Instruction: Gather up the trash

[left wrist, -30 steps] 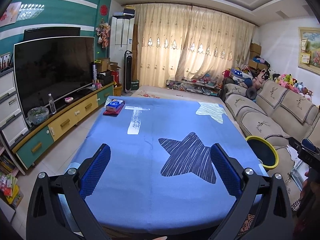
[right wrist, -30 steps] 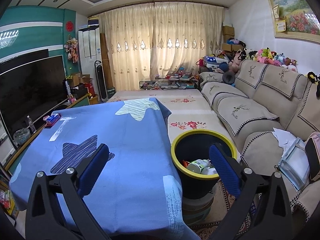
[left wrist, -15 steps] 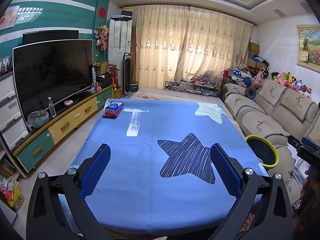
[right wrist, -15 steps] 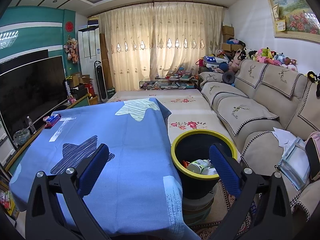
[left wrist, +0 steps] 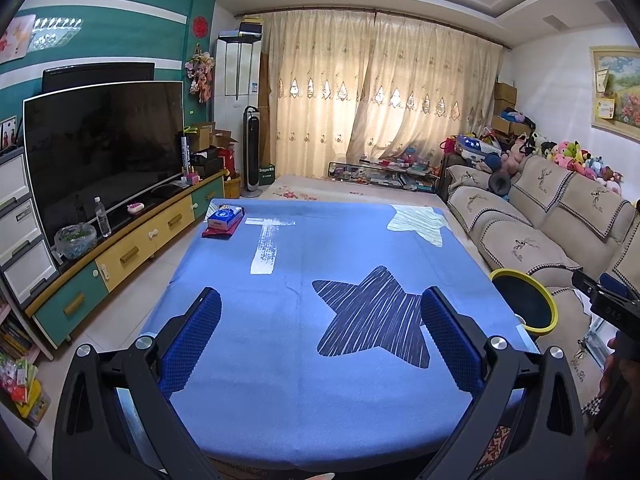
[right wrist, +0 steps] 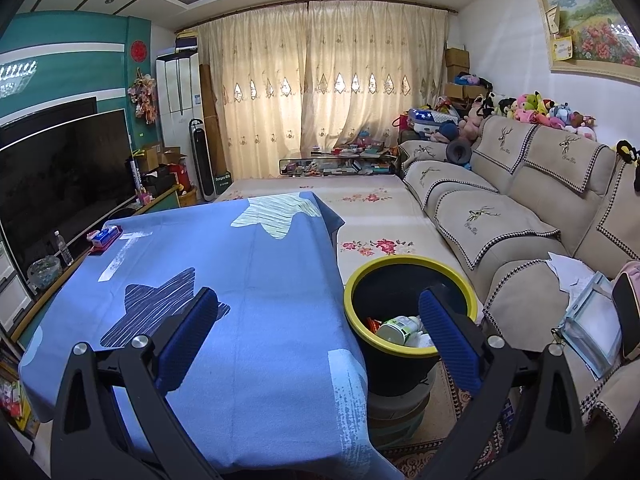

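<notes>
Both claws, left (left wrist: 320, 330) and right (right wrist: 318, 330), gape empty at the bottom of their frames. The bin (right wrist: 412, 304), lower right beside the worktop (right wrist: 240, 280), already holds trash (right wrist: 400, 328). The cloth looks clear of litter, so collecting seems nearly done.

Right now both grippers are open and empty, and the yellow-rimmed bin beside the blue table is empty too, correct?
Not quite. The left gripper and right gripper are open and empty, but the yellow-rimmed bin beside the blue table already holds trash, including a white bottle, as the right wrist view shows.
</notes>
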A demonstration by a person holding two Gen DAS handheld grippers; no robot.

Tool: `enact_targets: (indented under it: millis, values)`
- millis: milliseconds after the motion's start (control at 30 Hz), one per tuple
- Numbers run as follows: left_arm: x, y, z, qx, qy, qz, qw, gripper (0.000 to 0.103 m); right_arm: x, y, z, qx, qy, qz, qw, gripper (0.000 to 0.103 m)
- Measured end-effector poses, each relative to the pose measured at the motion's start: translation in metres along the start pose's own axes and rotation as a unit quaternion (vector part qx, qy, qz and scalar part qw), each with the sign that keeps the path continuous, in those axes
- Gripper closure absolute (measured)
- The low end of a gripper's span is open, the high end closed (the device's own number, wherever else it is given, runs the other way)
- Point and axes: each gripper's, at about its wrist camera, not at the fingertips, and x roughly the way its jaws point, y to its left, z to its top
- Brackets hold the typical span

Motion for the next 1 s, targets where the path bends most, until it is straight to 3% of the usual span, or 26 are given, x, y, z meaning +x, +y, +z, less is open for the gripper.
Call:
enact_targets:
  millis: [1000]
  values:
    - [0.0074,-0.0013,-0.0006,0.003,0.006,-0.005,1.0000,0.005,0.0019,0.0016,0.0003,0.002,0.003,0.000,1.000,0.007]
